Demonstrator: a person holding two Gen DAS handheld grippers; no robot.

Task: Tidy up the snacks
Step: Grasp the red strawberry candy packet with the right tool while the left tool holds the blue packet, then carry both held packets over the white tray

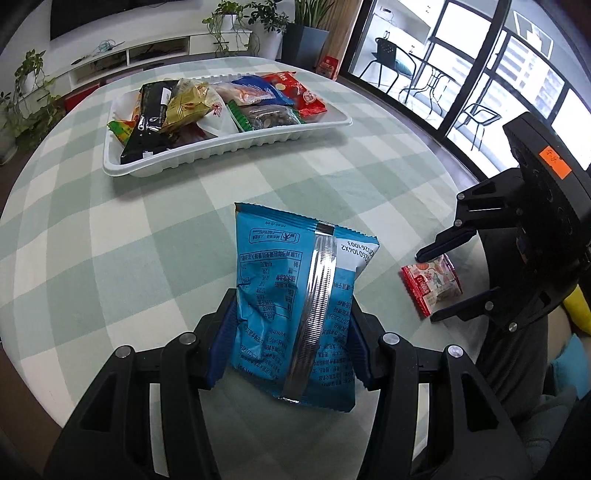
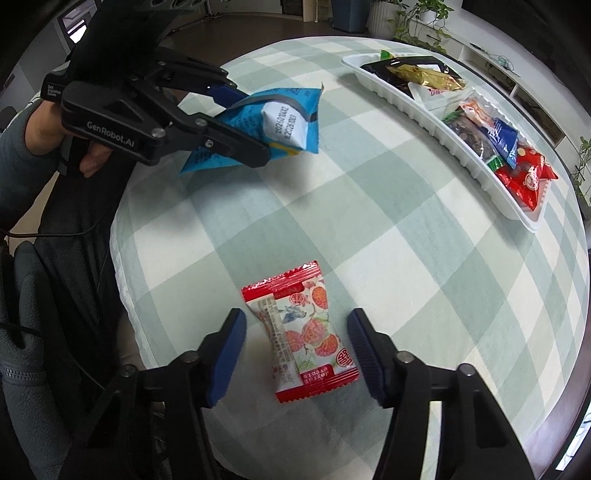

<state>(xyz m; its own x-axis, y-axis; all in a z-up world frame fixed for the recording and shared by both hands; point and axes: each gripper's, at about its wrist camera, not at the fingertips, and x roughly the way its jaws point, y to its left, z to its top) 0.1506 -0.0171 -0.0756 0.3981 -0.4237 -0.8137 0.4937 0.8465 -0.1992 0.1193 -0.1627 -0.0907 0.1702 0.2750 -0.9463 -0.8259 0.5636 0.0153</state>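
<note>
- Left hand-held gripper [image 1: 291, 343], clamped on a blue snack packet [image 1: 295, 295], blue pads [image 1: 225, 347] pressing its crumpled sides, silver back seam facing the camera.
- Seen from the right wrist: same packet lifted clear of the counter [image 2: 369, 221], pinched near one end, a person's hand [image 2: 55, 129] wrapped around the grip behind it.
- Right hand-held gripper [image 2: 295, 354], pointed steeply down, jaws part open and straddling a red-and-white strawberry-print candy packet [image 2: 301, 338]; no earlier picture to compare, pads apart from the wrapper on both sides.
- Candy packet lying flat on the green-and-white checked cloth near the counter's close edge, tilted slightly between the two blue pads [image 2: 364, 354].
- Farther across the counter, well apart from both grippers: a white ribbed tray [image 1: 229, 147] crowded with snacks, among them a black packet [image 1: 151, 118], a gold one [image 1: 188, 105], a bag of dark nuts [image 1: 266, 116], a blue pouch [image 1: 258, 88] and a red bag [image 1: 303, 96] at one end.
- Beyond the counter: potted plants [image 1: 240, 22], a low white shelf unit [image 1: 147, 55], dark-framed glass doors [image 1: 480, 74] with chairs outside.
</note>
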